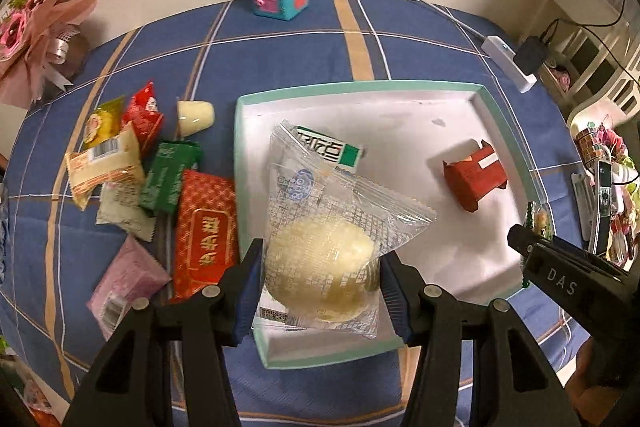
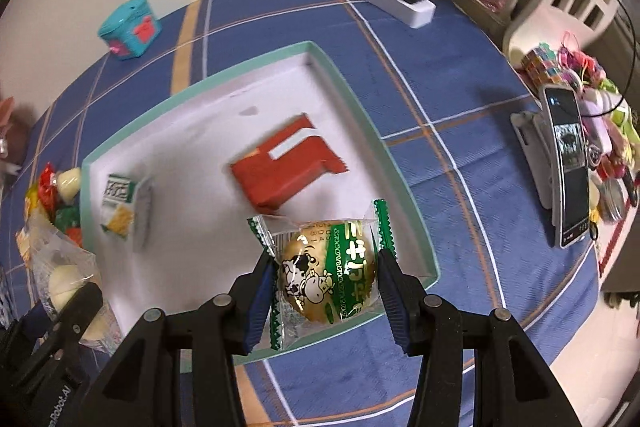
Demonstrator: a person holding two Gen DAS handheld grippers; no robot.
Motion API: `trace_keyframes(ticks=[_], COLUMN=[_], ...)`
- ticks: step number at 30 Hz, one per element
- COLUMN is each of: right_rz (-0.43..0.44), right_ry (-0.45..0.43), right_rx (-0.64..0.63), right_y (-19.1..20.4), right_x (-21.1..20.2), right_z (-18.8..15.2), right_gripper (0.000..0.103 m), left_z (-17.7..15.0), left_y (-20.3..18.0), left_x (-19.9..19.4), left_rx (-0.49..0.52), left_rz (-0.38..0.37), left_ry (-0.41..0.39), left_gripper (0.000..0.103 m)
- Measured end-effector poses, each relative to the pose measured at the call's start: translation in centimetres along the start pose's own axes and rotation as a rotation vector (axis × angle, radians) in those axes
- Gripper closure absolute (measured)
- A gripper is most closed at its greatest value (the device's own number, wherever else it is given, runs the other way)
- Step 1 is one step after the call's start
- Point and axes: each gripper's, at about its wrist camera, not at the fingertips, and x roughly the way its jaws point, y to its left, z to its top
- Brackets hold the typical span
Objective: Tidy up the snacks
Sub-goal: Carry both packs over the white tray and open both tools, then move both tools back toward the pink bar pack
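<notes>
Tablecloth carries a mint-rimmed tray. Over it, the left gripper clamps a clear-bagged pale cake; the right gripper pinches a cow-print snack. Loose snacks lie beside the tray.

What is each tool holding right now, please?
Left tool: shut on the clear-wrapped pale round cake.
Right tool: shut on the green-wrapped cow-print snack.

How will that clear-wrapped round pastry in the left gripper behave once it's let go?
The pastry looks soft, so a hard squeeze would probably dent it. Its clear wrapper is loose and crinkly, likely slippery. Being rounded, it may rock in the box.
</notes>
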Motion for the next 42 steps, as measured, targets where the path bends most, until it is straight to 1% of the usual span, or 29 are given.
trace_keyframes(ticks=[3,5,7,9,10,11,13,15,19,21,23,25,27,29,33,34,35,38,42], right_rz=[0.004,0.007,0.010,0.012,0.012,0.010,0.007,0.005,0.009,0.004,0.008,0.026,0.044,0.060,0.081,0.091,0.100,0.115,0.120], right_ry=[0.007,0.002,0.000,-0.001,-0.001,-0.003,-0.003,-0.004,-0.007,-0.011,-0.017,-0.024,-0.031,-0.039,-0.046,-0.045,-0.041,-0.033,-0.050], right_rx=[0.013,0.021,0.028,0.024,0.023,0.019,0.006,-0.007,-0.035,-0.061,-0.085,-0.109,-0.129,-0.155,-0.190,-0.194,-0.196,-0.204,-0.236], right_y=[-0.5,-0.6,-0.7,-0.6,-0.6,-0.5,-0.2,0.2,1.2,2.0,2.9,3.8,4.8,5.9,7.7,8.1,8.5,9.8,11.4], right_x=[0.3,0.3,0.3,0.2,0.1,0.0,0.0,-0.2,-0.6,-1.0,-1.3,-1.8,-2.3,-2.8,-3.3,-3.3,-3.4,-3.5,-4.3], right_z=[0.1,0.2,0.3,0.2,0.2,0.1,0.2,0.1,-0.4,-0.7,-1.1,-1.4,-1.8,-2.2,-2.9,-3.0,-3.2,-3.6,-4.1], right_gripper=[0.050,0.048,0.046,0.042,0.036,0.034,0.034,0.033,0.020,0.019,0.014,0.010,0.007,0.004,0.000,0.000,0.000,0.000,0.000], left_z=[0.1,0.2,0.2,0.2,0.2,0.3,0.4,0.4,0.5,0.5,0.5,0.4,0.3,0.0,-0.5,-0.6,-0.8,-1.0,-1.3], left_y=[-0.7,-0.9,-1.1,-0.9,-0.7,-0.5,0.0,0.8,3.3,4.8,6.5,8.2,9.9,11.2,13.7,14.3,15.0,16.4,17.7], left_x=[0.3,0.5,0.5,0.4,0.3,0.1,0.0,0.0,-0.1,-0.2,-0.3,-0.3,-0.4,-0.5,-0.7,-0.8,-0.9,-1.3,-1.7], left_rx=[0.009,0.013,0.019,0.016,0.009,0.001,-0.014,-0.038,-0.110,-0.145,-0.177,-0.205,-0.226,-0.239,-0.272,-0.286,-0.301,-0.330,-0.350], left_rz=[0.000,-0.005,0.006,0.016,0.014,0.010,0.015,0.028,0.075,0.116,0.157,0.190,0.220,0.242,0.260,0.263,0.266,0.269,0.251], left_ry=[-0.001,0.002,0.004,-0.005,-0.006,-0.006,-0.004,0.001,0.007,0.004,0.004,0.010,0.019,0.024,0.031,0.031,0.031,0.021,0.014], left_gripper=[0.047,0.046,0.041,0.032,0.031,0.031,0.030,0.024,0.019,0.015,0.014,0.014,0.008,0.008,0.007,0.005,0.001,0.000,0.000])
